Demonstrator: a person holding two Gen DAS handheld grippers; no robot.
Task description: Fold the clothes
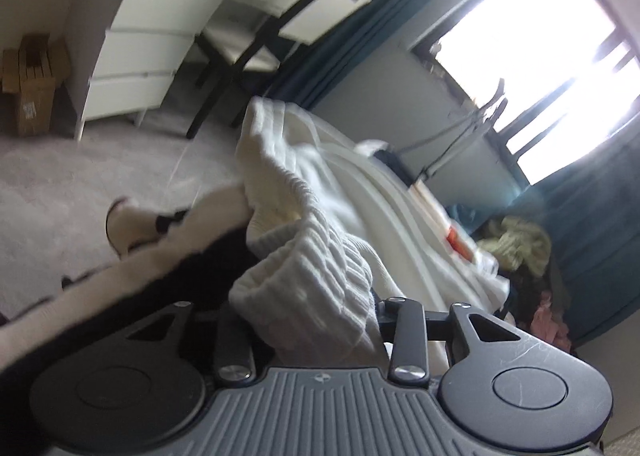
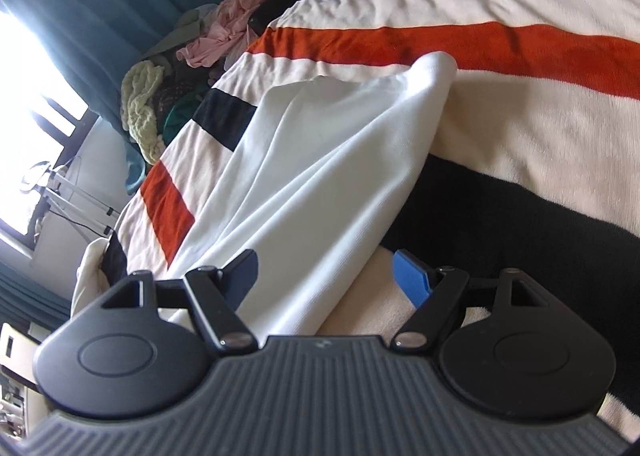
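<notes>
Left gripper (image 1: 308,320) pinching ribbed hem of white sweater (image 1: 304,256), cloth bunched between fingers; right gripper (image 2: 326,276) wide, sweater between fingers, lying on striped blanket (image 2: 500,104); close right on edge, then lift both level

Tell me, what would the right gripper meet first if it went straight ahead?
Most likely the white garment, which already lies between the right gripper's open fingers; beyond it, the striped blanket.

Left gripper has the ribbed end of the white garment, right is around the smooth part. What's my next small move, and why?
Probably close the right gripper on the white garment: its fingers stand apart with cloth running between them, unpinched. The left gripper looks clamped on the ribbed end, so both ends would be secured.
</notes>
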